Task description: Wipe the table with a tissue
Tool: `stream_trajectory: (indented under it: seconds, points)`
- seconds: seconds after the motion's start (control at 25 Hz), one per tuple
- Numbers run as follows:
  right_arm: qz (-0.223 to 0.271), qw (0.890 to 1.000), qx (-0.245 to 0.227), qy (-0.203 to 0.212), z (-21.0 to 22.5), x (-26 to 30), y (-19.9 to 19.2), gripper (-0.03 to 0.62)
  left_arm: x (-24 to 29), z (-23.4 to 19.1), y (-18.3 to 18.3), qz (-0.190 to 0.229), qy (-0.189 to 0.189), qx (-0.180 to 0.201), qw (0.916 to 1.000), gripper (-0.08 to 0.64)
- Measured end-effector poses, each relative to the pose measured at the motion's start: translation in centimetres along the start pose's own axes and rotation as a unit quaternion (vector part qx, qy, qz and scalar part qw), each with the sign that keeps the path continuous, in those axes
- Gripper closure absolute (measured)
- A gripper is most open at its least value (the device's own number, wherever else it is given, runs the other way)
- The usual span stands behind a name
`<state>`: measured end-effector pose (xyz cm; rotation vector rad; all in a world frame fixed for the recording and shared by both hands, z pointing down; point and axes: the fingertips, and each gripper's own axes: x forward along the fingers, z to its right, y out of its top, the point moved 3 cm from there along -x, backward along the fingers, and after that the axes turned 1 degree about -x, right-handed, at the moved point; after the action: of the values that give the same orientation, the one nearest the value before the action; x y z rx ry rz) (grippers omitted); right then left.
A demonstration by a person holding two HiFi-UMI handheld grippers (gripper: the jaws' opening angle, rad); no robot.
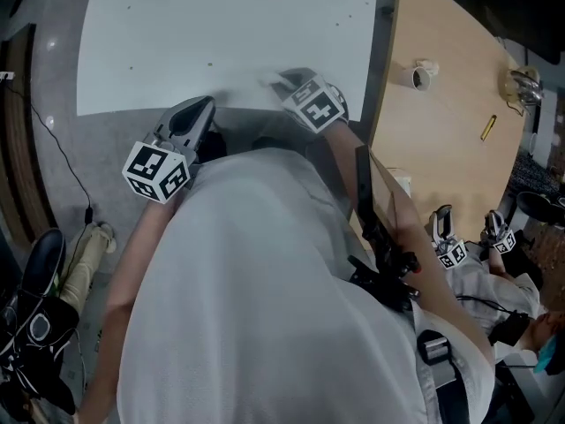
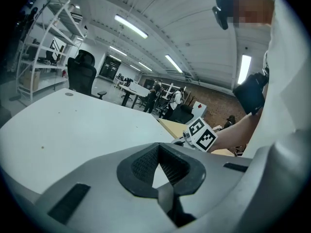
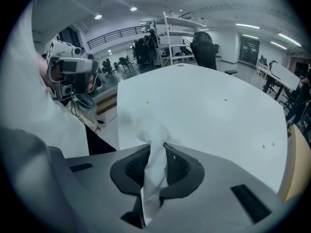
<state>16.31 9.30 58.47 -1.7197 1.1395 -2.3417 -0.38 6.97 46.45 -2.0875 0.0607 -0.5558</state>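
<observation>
The white table [image 1: 229, 42] lies ahead of me, its near edge just in front of both grippers. My right gripper [image 1: 282, 85] hovers over that near edge, shut on a white tissue [image 3: 154, 164]. The tissue sticks up out of the right gripper [image 3: 155, 171] and flops toward the table [image 3: 209, 110]. In the head view it is only a pale blur [image 1: 267, 84]. My left gripper [image 1: 199, 113] is held off the table's near edge, over the grey floor. In its own view the left gripper [image 2: 158, 174] has its pads together with nothing in them, and the right gripper's marker cube [image 2: 200, 135] shows beyond.
A wooden table [image 1: 441, 140] adjoins on the right, carrying a small white roll [image 1: 422, 76] and a yellow pen [image 1: 488, 127]. Another person with grippers [image 1: 450, 247] is at the lower right. A cable [image 1: 62, 157] runs along the floor on the left. A black chair [image 2: 81, 74] stands past the far edge.
</observation>
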Motion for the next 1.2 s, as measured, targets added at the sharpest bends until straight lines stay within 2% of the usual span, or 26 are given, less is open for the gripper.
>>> stream_trajectory:
  seconds: [0.24, 0.44, 0.6, 0.76, 0.96, 1.08, 1.2]
  points:
    - [0.005, 1.0, -0.001, -0.002, -0.6, 0.7, 1.8, 0.549, -1.6, -1.5, 0.2, 0.008, 0.016, 0.011, 0.9998, 0.555]
    - [0.015, 1.0, 0.019, -0.003, -2.5, 1.6, 3.6, 0.549, -3.7, -4.4, -0.6, 0.012, 0.018, 0.014, 0.9997, 0.554]
    - [0.025, 0.997, 0.066, -0.026, -2.7, 2.4, 4.4, 0.549, -5.5, -6.1, -0.5, 0.02, 0.022, 0.01, 0.9995, 0.555]
    - [0.044, 0.988, 0.137, -0.05, -2.2, 3.6, 5.2, 0.549, -8.2, -7.8, -0.5, 0.028, 0.027, -0.001, 0.9992, 0.554]
    - [0.012, 0.991, 0.125, -0.045, -1.6, 5.4, 6.6, 0.549, -9.7, -10.2, 0.4, 0.055, 0.051, -0.021, 0.9969, 0.554]
    - [0.009, 0.986, 0.155, -0.064, -1.0, 6.0, 7.0, 0.549, -10.1, -10.8, 0.8, 0.061, 0.05, -0.022, 0.9966, 0.554]
    - [0.001, 0.985, 0.148, -0.089, -1.2, 6.4, 7.1, 0.549, -10.5, -11.1, 0.6, 0.059, 0.046, -0.024, 0.9969, 0.554]
